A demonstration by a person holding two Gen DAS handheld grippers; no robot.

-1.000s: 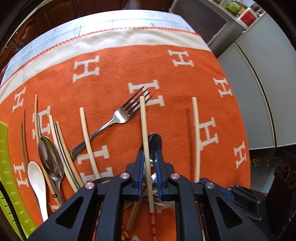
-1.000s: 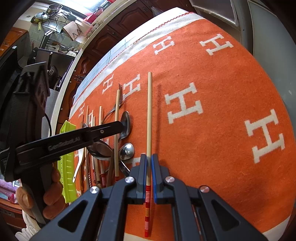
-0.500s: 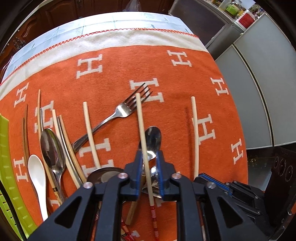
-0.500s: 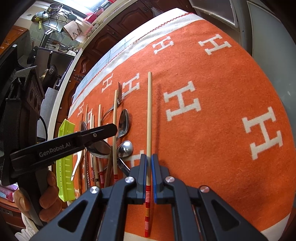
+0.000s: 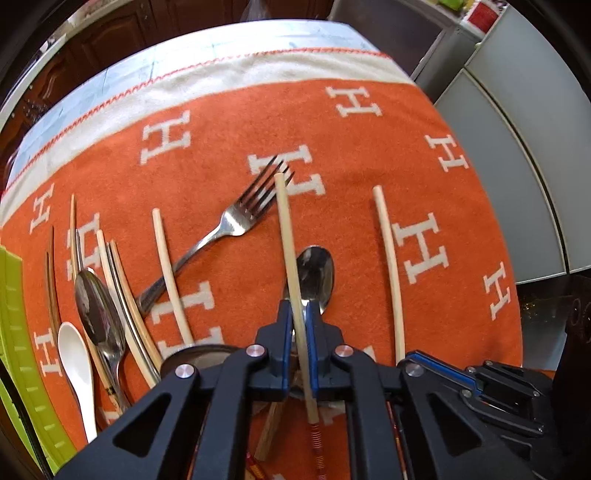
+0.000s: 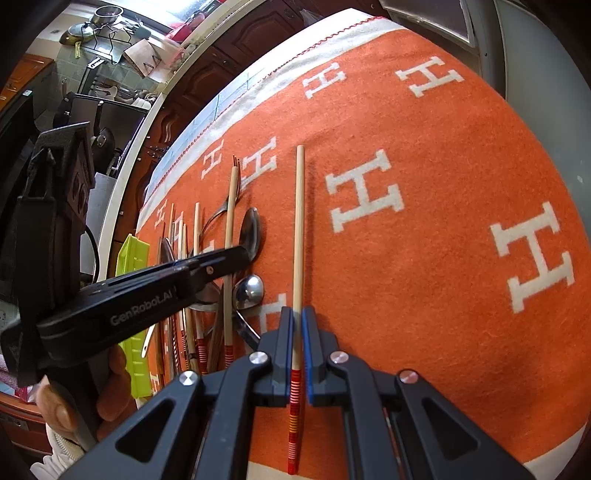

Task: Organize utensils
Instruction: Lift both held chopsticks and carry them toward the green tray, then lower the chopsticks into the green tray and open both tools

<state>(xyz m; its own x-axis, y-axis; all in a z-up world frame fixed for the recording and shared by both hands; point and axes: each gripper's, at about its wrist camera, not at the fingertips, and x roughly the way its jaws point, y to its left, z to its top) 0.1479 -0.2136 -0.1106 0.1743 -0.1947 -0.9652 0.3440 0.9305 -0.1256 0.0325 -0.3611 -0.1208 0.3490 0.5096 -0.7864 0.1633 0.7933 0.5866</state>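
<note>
Left gripper point(image 5: 298, 325) had just been closing and pinched a chopstick point(image 5: 291, 266) at lower centre, above a spoon point(image 5: 316, 273). My right gripper point(image 6: 297, 332) was clamped on another chopstick point(image 6: 297, 236) at centre. Their striped ends were partly hidden behind the jaws; the fork point(image 5: 236, 218) lay left of centre.

- Dark carved wooden cabinets point(image 6: 207, 79) beyond the table's far edge
- Grey appliance doors point(image 5: 517, 155) to the side
- Pans on a rack point(image 6: 99, 26) against tiled wall, daylit
</note>
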